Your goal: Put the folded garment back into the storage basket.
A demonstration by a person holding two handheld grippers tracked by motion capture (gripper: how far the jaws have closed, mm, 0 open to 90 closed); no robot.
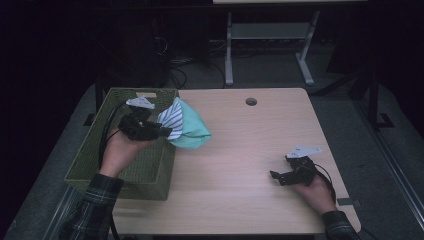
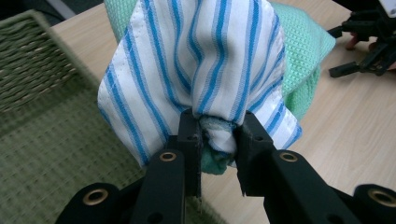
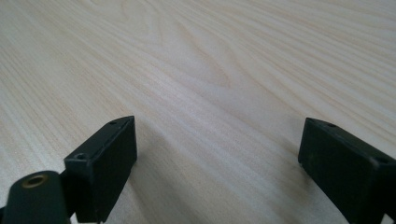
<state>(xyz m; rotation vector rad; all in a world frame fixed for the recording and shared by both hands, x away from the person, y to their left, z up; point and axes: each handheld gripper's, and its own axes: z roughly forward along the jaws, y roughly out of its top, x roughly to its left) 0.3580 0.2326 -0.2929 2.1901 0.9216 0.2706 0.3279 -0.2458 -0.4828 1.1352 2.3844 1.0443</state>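
Observation:
My left gripper [image 1: 167,131] [image 2: 218,128] is shut on a bunch of cloth: a white towel with blue stripes [image 1: 171,120] [image 2: 201,60] pinched together with a mint-green cloth [image 1: 192,131] [image 2: 299,56]. The bundle hangs just above the table at the right rim of a green woven basket [image 1: 100,150] [image 2: 51,121]. My right gripper [image 1: 274,176] [image 3: 217,140] rests low over the bare wooden table [image 1: 250,145] [image 3: 196,70] at the right front, its jaws wide apart with nothing between them. In the left gripper view the right gripper [image 2: 369,42] shows far off.
The basket takes up the table's left side, partly overhanging its edge. A round cable hole [image 1: 251,101] sits near the table's far edge. Behind the table stand a grey desk frame [image 1: 267,40] and tangled cables [image 1: 175,62] on the dark floor.

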